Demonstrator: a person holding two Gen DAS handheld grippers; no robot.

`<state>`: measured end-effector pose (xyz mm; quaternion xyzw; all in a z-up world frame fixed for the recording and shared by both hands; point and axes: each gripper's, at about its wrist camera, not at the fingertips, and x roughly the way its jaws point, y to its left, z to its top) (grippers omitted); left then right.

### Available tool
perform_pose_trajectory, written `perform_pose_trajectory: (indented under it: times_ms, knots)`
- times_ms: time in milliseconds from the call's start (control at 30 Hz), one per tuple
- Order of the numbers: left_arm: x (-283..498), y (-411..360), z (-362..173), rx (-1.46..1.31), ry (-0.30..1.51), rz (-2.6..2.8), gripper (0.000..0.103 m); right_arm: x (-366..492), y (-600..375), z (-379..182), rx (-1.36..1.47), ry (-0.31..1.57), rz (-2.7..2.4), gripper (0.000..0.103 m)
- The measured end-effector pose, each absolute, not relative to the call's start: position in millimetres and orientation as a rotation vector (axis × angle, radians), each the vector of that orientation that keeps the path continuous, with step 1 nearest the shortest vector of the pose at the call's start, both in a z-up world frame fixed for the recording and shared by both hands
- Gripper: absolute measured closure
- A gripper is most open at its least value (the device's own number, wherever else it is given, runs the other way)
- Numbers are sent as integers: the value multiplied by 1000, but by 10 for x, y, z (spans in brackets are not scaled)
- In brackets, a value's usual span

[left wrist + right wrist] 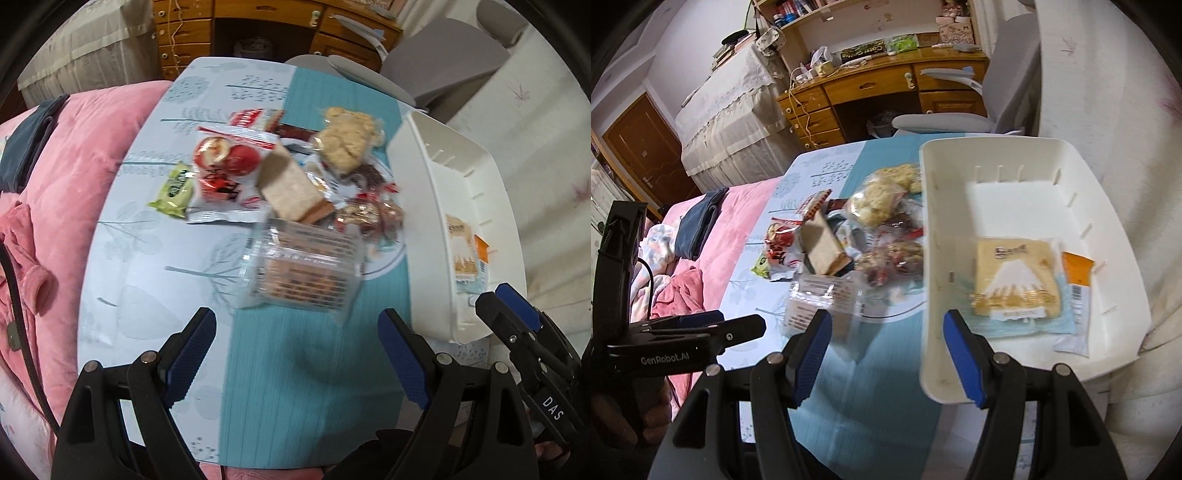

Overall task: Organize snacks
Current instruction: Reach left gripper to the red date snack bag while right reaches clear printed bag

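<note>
Left of the white bin [1108, 258], your snack pile [295, 184] lies heaped on the table [147, 258], one yellow packet [1015, 280] lies inside the bin, and your left gripper [297, 354] and right gripper [886, 354] both gape empty.

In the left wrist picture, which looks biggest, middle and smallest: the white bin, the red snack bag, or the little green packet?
Largest to smallest, as they look there:
1. white bin
2. red snack bag
3. green packet
The bag and packet lie side by side, so that comparison is fair. The bin reaches nearer the camera, which adds to its look.
</note>
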<state>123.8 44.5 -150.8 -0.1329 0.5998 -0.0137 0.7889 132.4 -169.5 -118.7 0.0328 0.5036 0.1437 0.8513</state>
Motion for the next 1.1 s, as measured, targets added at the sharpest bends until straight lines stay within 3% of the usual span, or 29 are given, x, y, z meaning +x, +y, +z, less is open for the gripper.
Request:
perform_pose_trajectory:
  times_ms: [700,1100]
  knots:
    - [1712,1378,-1616,-266,1300,-57,15,1535,-741,-1630,134,1219,299,39]
    - [2241,1501,-1986,-284,1320,-130,15,1634,-385,-2124,110,1351,191,21]
